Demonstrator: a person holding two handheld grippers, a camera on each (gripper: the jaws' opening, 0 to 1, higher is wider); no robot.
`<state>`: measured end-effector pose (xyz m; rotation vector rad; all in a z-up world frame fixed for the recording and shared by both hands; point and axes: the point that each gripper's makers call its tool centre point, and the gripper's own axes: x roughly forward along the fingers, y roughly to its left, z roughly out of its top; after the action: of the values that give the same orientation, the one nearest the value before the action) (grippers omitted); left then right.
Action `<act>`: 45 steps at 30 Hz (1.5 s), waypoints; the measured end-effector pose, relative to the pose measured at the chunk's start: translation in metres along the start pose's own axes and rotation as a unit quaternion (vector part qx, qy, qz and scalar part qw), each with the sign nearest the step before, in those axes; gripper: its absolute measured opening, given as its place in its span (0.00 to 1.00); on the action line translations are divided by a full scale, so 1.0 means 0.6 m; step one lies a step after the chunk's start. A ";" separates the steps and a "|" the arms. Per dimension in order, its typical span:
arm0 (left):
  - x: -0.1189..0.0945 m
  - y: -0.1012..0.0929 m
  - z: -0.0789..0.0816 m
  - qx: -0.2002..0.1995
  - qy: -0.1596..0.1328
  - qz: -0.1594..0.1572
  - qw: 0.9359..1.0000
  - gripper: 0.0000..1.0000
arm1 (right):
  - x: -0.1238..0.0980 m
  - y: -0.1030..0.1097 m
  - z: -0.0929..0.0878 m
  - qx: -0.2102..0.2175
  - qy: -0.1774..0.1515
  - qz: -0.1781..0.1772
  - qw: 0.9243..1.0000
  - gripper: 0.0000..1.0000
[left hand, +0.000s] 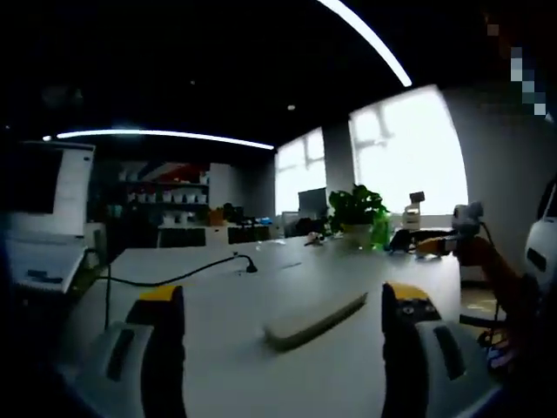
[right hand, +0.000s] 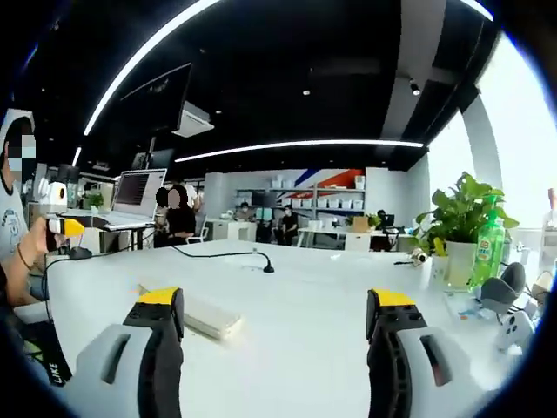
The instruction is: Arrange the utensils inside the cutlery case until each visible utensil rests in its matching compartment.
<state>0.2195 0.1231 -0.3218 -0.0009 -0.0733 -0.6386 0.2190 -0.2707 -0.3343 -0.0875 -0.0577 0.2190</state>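
Note:
A flat white cutlery case (left hand: 318,318) lies on the white table (left hand: 218,366), just ahead of my left gripper (left hand: 280,300) and between its jaws' lines. That gripper is open and holds nothing. In the right gripper view the same case (right hand: 207,319) lies low on the table, close to the left jaw of my right gripper (right hand: 277,300), which is also open and holds nothing. From this low angle I cannot make out the utensils inside the case.
A black cable (left hand: 178,279) (right hand: 222,254) runs across the table. A potted plant (right hand: 461,235) and a green bottle (right hand: 490,248) stand at its window end. A person's hand with a yellow-tipped device (right hand: 64,227) is at the left edge; an arm (left hand: 492,266) reaches in from the right.

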 end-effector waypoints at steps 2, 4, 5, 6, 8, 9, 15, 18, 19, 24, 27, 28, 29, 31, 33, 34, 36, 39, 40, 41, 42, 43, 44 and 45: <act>-0.011 0.002 0.001 0.003 0.004 0.005 1.000 1.00 | -0.008 -0.014 -0.002 0.005 0.005 -0.018 1.000 0.94; -0.022 0.006 0.010 0.006 -0.006 0.017 1.000 1.00 | -0.018 -0.031 -0.010 0.009 0.017 -0.041 0.999 0.94; -0.026 0.007 0.013 0.007 -0.008 0.023 1.000 1.00 | -0.022 -0.038 -0.012 0.004 0.018 -0.048 0.999 0.94; -0.029 0.009 0.015 0.009 -0.010 0.029 0.999 1.00 | -0.028 -0.044 -0.015 -0.001 0.021 -0.056 0.998 0.94; -0.035 0.014 0.015 0.014 -0.007 0.046 0.999 1.00 | -0.038 -0.054 -0.021 -0.005 0.027 -0.067 0.997 0.94; -0.038 0.018 0.014 0.017 -0.004 0.056 0.998 1.00 | -0.044 -0.062 -0.022 -0.002 0.027 -0.075 0.997 0.94; -0.066 0.051 0.021 0.026 -0.010 0.129 0.991 1.00 | -0.074 -0.100 -0.003 -0.004 0.012 -0.121 0.993 0.99; -0.079 0.069 0.026 0.027 -0.012 0.175 0.984 1.00 | -0.084 -0.114 -0.004 0.005 0.015 -0.139 0.990 0.99; -0.082 0.071 0.025 0.018 -0.010 0.183 0.983 1.00 | -0.088 -0.120 -0.007 0.015 0.016 -0.148 0.989 0.99; -0.092 0.071 0.041 0.006 -0.032 0.201 0.979 1.00 | -0.096 -0.138 -0.016 0.024 0.022 -0.168 0.985 0.99; -0.097 0.074 0.043 0.011 -0.030 0.215 0.976 1.00 | -0.100 -0.145 -0.018 0.029 0.022 -0.175 0.984 0.99; -0.097 0.074 0.043 0.011 -0.029 0.216 0.976 1.00 | -0.102 -0.147 -0.018 0.030 0.021 -0.178 0.983 0.99; -0.097 0.073 0.043 0.010 -0.029 0.215 0.976 1.00 | -0.103 -0.146 -0.018 0.029 0.021 -0.179 0.983 0.99; -0.095 0.069 0.043 0.007 -0.029 0.212 0.977 1.00 | -0.104 -0.146 -0.017 0.027 0.021 -0.180 0.983 0.99; -0.092 0.065 0.043 0.007 -0.031 0.210 0.977 1.00 | -0.104 -0.144 -0.017 0.026 0.022 -0.178 0.983 0.99; -0.091 0.063 0.043 0.008 -0.031 0.210 0.977 1.00 | -0.103 -0.143 -0.018 0.027 0.023 -0.176 0.984 0.99; -0.090 0.062 0.044 0.011 -0.031 0.213 0.976 1.00 | -0.101 -0.142 -0.020 0.026 0.026 -0.175 0.984 0.99; -0.092 0.065 0.045 0.013 -0.032 0.220 0.975 1.00 | -0.099 -0.141 -0.023 0.027 0.030 -0.173 0.984 0.99; -0.093 0.067 0.045 0.013 -0.033 0.222 0.974 1.00 | -0.098 -0.140 -0.023 0.027 0.030 -0.172 0.984 0.99; -0.094 0.068 0.046 0.012 -0.034 0.223 0.974 1.00 | -0.098 -0.139 -0.023 0.028 0.031 -0.171 0.984 0.99; -0.095 0.070 0.046 0.011 -0.035 0.224 0.974 1.00 | -0.098 -0.138 -0.022 0.026 0.031 -0.171 0.984 0.99; -0.096 0.071 0.046 0.010 -0.035 0.225 0.974 1.00 | -0.098 -0.137 -0.020 0.024 0.029 -0.171 0.985 0.99; -0.097 0.072 0.045 0.009 -0.035 0.225 0.974 1.00 | -0.099 -0.137 -0.019 0.023 0.028 -0.171 0.985 0.99; -0.097 0.073 0.044 0.008 -0.034 0.226 0.974 1.00 | -0.099 -0.138 -0.018 0.022 0.028 -0.172 0.984 0.99</act>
<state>0.1971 0.1933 -0.2985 -0.0231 -0.1406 -0.1824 0.1795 -0.3649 -0.3403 -0.0381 -0.0110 -0.1274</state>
